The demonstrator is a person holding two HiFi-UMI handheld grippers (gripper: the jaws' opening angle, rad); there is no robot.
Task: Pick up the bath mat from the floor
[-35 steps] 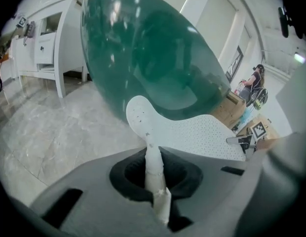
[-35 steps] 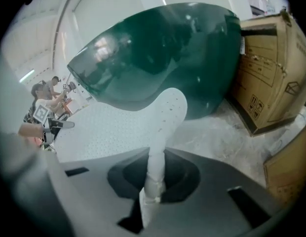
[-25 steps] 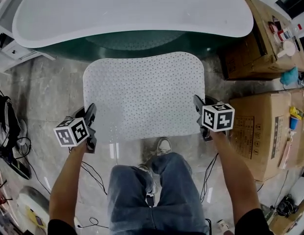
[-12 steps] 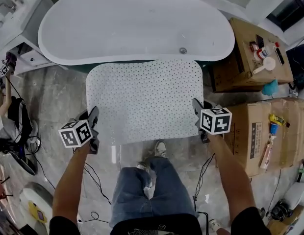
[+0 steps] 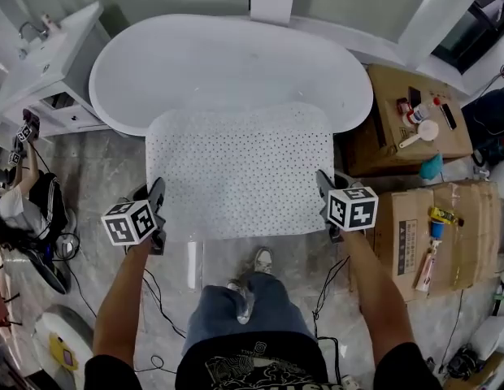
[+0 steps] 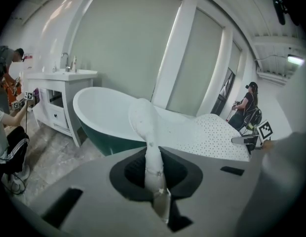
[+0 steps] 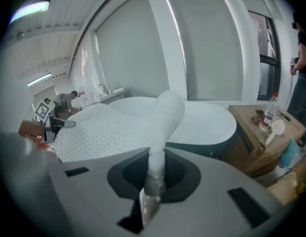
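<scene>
The white bath mat (image 5: pixel 240 169), dotted with small holes, hangs stretched between my two grippers above the floor. Its far edge reaches over the bathtub (image 5: pixel 228 63) rim. My left gripper (image 5: pixel 157 195) is shut on the mat's near left corner, and the left gripper view shows that corner (image 6: pixel 152 147) pinched in the left gripper (image 6: pixel 159 194). My right gripper (image 5: pixel 323 187) is shut on the near right corner. In the right gripper view the mat (image 7: pixel 103 127) runs off to the left from the pinch in the right gripper (image 7: pixel 152 181).
Cardboard boxes (image 5: pixel 414 120) (image 5: pixel 435 226) with bottles and tools stand to the right. A white vanity (image 5: pixel 49 63) is at the back left, with a seated person (image 5: pixel 16 201) beside it. Cables (image 5: pixel 158 299) lie on the tiled floor by my shoe (image 5: pixel 262 260).
Both grippers have lifted the mat while staying shut on its corners. The view has pulled back, so the whole tub shows, and the mat's far edge now overlaps the tub rim.
</scene>
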